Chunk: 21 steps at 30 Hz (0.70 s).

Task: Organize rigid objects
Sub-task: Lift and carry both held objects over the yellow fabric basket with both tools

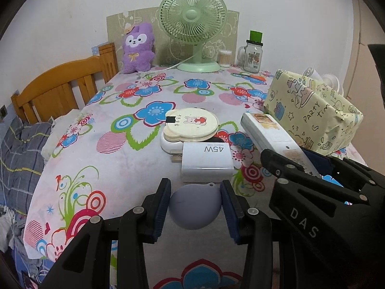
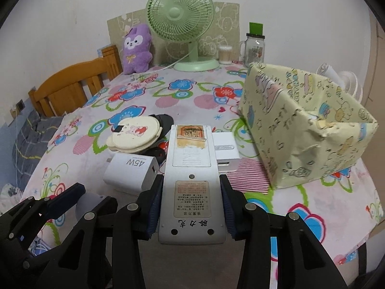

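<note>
Above the floral table (image 1: 134, 168), left tool (image 1: 195, 207) clamps a grey ball (image 1: 195, 208); right tool (image 2: 191, 204) grips a white remote (image 2: 191, 168).

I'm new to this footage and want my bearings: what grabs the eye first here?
Up front, the left tongs pinch a rounded grey-lilac silicone object, and the right tongs grip a long white remote-like device lying back-up. Behind them a loud flower-print tablecloth runs back to a pale green desk fan, with a yellow paper-wrapped box open at the right.
</note>
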Tool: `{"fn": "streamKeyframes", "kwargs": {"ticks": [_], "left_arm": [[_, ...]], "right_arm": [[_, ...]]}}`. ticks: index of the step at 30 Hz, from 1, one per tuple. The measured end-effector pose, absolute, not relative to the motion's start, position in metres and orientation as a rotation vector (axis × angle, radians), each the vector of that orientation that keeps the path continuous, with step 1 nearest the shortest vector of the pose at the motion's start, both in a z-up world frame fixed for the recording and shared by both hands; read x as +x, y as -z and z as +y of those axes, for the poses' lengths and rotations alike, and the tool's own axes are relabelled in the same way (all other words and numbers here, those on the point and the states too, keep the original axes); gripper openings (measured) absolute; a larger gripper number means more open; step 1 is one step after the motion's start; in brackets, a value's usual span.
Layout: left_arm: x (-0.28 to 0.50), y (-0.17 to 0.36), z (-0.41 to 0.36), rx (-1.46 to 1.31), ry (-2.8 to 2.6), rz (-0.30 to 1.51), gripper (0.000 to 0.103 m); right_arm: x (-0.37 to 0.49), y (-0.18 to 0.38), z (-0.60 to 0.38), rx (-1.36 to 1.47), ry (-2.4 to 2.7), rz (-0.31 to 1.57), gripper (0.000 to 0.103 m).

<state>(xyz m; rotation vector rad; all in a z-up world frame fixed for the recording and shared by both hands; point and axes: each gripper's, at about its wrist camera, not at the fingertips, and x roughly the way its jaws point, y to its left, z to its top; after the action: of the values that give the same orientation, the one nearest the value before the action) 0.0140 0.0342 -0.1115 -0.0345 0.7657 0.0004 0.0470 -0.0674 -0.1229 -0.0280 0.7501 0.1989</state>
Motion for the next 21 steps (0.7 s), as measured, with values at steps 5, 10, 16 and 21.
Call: {"fn": "streamKeyframes", "kwargs": {"ticks": [5,10,16,21], "left_arm": [[0.009,0.101,0.030,-0.028,-0.006,0.750,0.043],[0.006,0.090,0.025,-0.017,-0.007,0.735,0.043],[0.005,0.075,0.018,-0.009,-0.008,0.715,0.043],[0.006,0.063,0.012,-0.007,-0.016,0.696,0.043]], "right_arm": [[0.042,0.113,-0.074,-0.021,-0.194,0.735,0.047],[0.037,0.101,-0.080,-0.015,-0.197,0.717,0.047],[0.033,0.085,-0.085,-0.016,-0.203,0.690,0.047],[0.033,0.072,-0.090,-0.013,-0.206,0.670,0.047]]}}
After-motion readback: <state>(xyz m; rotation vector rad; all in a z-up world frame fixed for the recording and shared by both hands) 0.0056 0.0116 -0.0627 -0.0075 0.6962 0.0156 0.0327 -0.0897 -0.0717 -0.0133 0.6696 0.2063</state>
